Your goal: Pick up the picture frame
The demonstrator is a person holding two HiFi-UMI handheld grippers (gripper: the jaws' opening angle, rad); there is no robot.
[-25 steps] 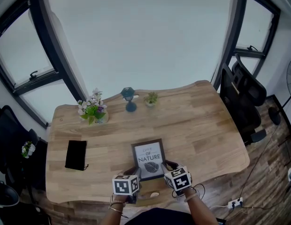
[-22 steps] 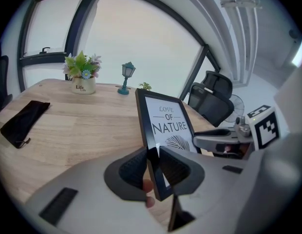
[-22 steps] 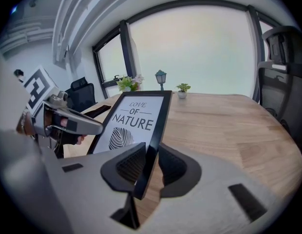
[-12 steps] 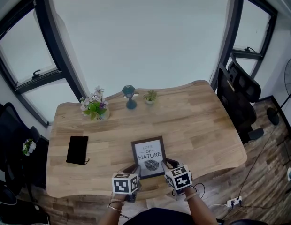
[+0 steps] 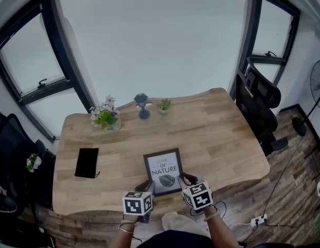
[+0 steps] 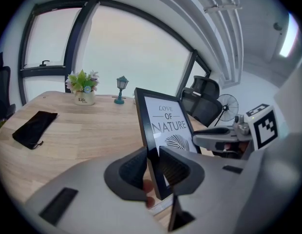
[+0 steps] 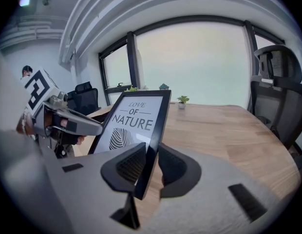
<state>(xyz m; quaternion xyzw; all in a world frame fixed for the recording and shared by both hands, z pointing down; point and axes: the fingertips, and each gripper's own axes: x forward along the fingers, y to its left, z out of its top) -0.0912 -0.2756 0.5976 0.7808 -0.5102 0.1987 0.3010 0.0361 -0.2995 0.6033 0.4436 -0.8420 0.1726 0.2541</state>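
Observation:
A black picture frame (image 5: 163, 172) with a white print reading "LOVE OF NATURE" is held above the wooden table (image 5: 222, 133), near its front edge. My left gripper (image 6: 152, 168) is shut on the frame's (image 6: 163, 126) left edge near the bottom corner. On the opposite edge of the frame (image 7: 136, 118), my right gripper (image 7: 148, 165) is shut in the same way. In the head view the left gripper (image 5: 146, 186) and right gripper (image 5: 185, 182) flank the frame's lower corners, each with its marker cube below.
A flower pot (image 5: 105, 119), a small teal lantern (image 5: 143, 106) and a tiny potted plant (image 5: 163, 106) stand along the table's far edge. A black pouch (image 5: 86, 162) lies at the left. Black office chairs (image 5: 260, 107) stand right and left of the table.
Both grippers have risen with the frame between them, lifting it off the table. The grips have not changed.

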